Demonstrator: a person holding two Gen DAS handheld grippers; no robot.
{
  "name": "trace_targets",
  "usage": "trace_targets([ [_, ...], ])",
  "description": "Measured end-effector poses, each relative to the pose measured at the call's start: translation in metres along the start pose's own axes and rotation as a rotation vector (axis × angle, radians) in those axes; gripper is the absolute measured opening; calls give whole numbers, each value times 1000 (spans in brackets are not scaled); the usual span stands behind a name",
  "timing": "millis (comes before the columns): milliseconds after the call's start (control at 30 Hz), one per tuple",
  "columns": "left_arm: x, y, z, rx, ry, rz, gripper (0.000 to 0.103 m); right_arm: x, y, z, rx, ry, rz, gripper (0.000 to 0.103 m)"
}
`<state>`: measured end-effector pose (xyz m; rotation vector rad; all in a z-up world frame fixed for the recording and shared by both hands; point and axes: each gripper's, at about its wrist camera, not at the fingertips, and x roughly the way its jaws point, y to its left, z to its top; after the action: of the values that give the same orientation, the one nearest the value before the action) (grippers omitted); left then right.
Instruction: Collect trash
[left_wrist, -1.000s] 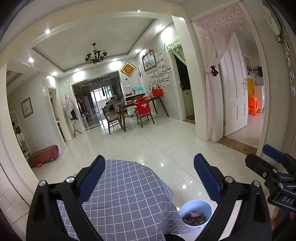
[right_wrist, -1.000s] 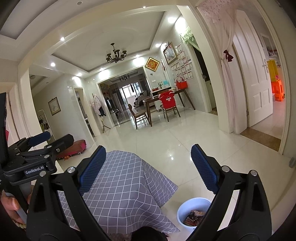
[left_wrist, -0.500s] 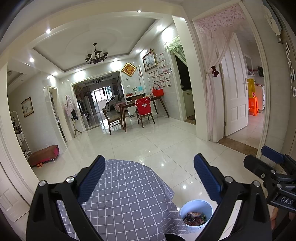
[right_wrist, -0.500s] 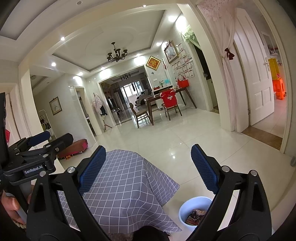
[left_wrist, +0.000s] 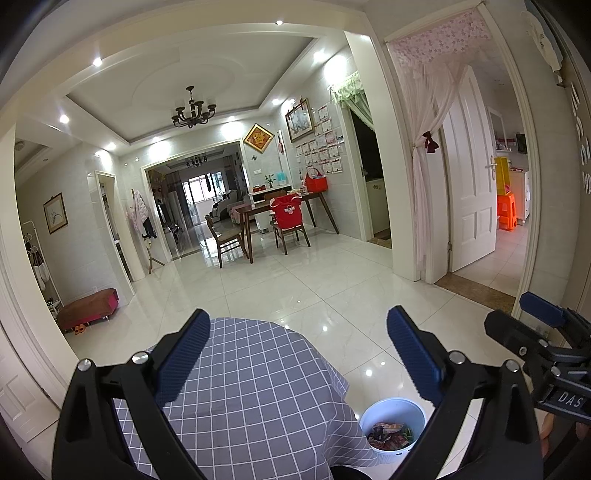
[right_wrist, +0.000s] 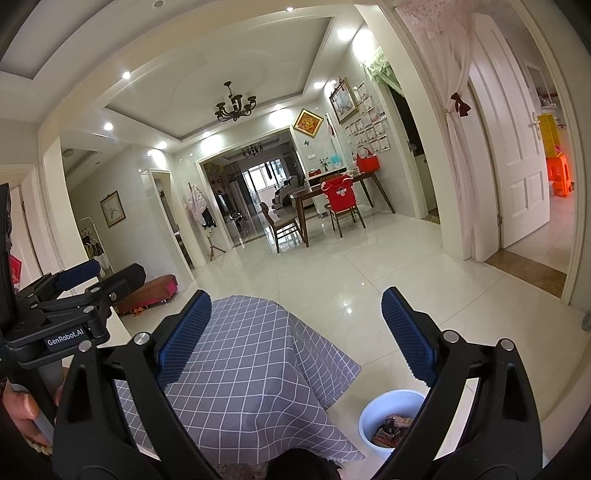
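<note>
Trash (left_wrist: 390, 435) already fills the bucket (left_wrist: 369, 417) beside the checked worktop (left_wrist: 258, 387), so both grippers' jaws, wide open and empty, should lower to look for leftovers.

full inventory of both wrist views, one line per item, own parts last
table: 1, grey checked cloth, right below both claws
bin: 1, white, on floor right of table, wrappers inside
dining table: 1, dark wood, far wall
chairs: 2, wood, one left of dining table, one with red cover in front
red bag: 1, on dining table
chandelier: 1, black, ceiling
bench: 1, brown and red, left wall
stool: 1, orange, room on right
left claw: 1, black, blue pads, open, empty
right claw: 1, black, blue pads, open, empty
hand: 1, holding left claw's handle
</note>
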<state>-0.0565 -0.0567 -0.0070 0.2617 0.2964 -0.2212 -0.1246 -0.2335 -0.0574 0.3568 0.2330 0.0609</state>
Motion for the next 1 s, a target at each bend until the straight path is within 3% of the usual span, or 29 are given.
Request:
trace_targets([
  [1000, 4, 6, -5, -1, 5, -3, 95, 10, 6, -5, -11, 10, -3, 92],
])
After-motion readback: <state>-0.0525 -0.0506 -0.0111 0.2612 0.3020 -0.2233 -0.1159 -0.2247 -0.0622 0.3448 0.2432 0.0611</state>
